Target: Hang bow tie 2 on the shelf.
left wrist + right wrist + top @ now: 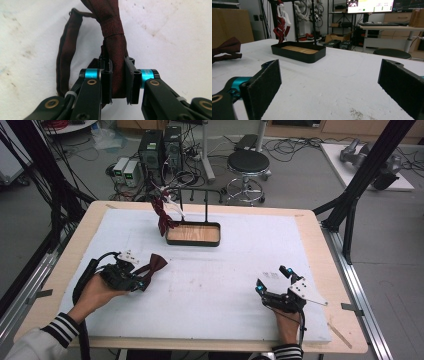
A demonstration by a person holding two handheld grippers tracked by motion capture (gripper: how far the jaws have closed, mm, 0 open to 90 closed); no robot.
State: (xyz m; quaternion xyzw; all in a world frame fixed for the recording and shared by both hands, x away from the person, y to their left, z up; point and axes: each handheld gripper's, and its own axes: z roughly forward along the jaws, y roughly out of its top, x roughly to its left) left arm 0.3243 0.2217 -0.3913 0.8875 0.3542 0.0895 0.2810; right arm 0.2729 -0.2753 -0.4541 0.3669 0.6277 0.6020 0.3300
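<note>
Maroon bow tie (113, 47) pinched in left gripper (118, 82), far wing cut off, right gripper (329, 87) spread wide, empty.

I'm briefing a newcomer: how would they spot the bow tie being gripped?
On the white mat, look near the front left corner, at the left gripper. Its jaws pinch a dark red bow tie lying flat; the other red tie hangs from the rack behind the tray.
</note>
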